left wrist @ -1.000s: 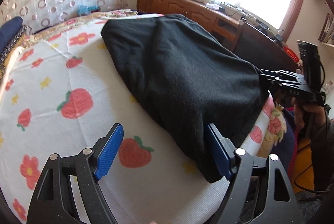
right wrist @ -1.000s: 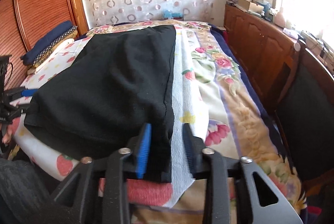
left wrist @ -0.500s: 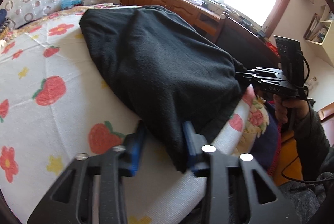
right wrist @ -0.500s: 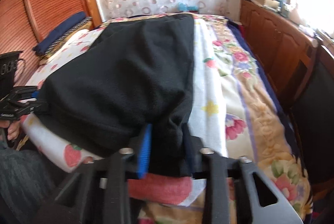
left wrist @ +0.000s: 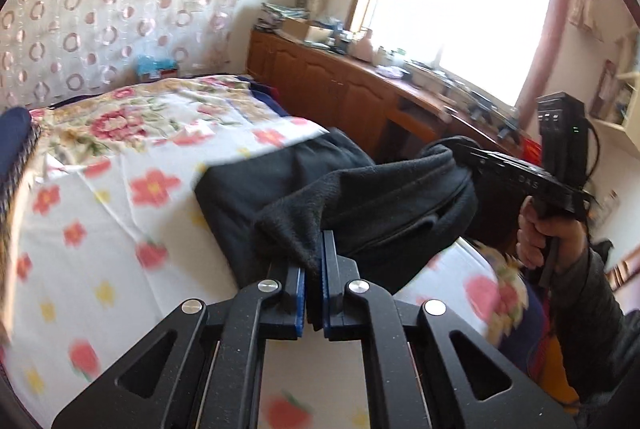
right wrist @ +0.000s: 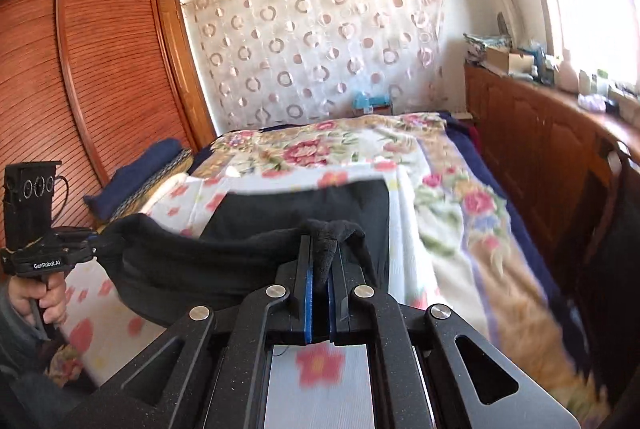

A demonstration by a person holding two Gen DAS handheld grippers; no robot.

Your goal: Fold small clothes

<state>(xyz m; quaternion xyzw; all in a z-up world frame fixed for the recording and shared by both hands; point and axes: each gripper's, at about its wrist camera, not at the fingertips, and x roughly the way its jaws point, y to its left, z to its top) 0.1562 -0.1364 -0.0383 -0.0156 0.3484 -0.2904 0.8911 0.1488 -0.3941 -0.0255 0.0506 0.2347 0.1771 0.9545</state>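
A black fleece garment (left wrist: 360, 197) lies on the bed, its near edge lifted off the sheet. My left gripper (left wrist: 315, 269) is shut on one near corner of it. My right gripper (right wrist: 320, 269) is shut on the other near corner of the black garment (right wrist: 280, 229). The near edge hangs stretched between the two grippers above the bed; the far part of the garment still rests on the sheet. The right gripper also shows in the left wrist view (left wrist: 472, 157), and the left gripper in the right wrist view (right wrist: 96, 241).
The bed has a white sheet with strawberries and flowers (left wrist: 100, 229) over a floral blanket (right wrist: 460, 189). A wooden cabinet (right wrist: 540, 133) with clutter runs along the right. A wooden wardrobe (right wrist: 80, 89) and folded navy bedding (right wrist: 140, 169) are at the left.
Both grippers have closed on the near corners of the black garment and lifted its near edge up off the bed. The garment now covers less of the sheet.
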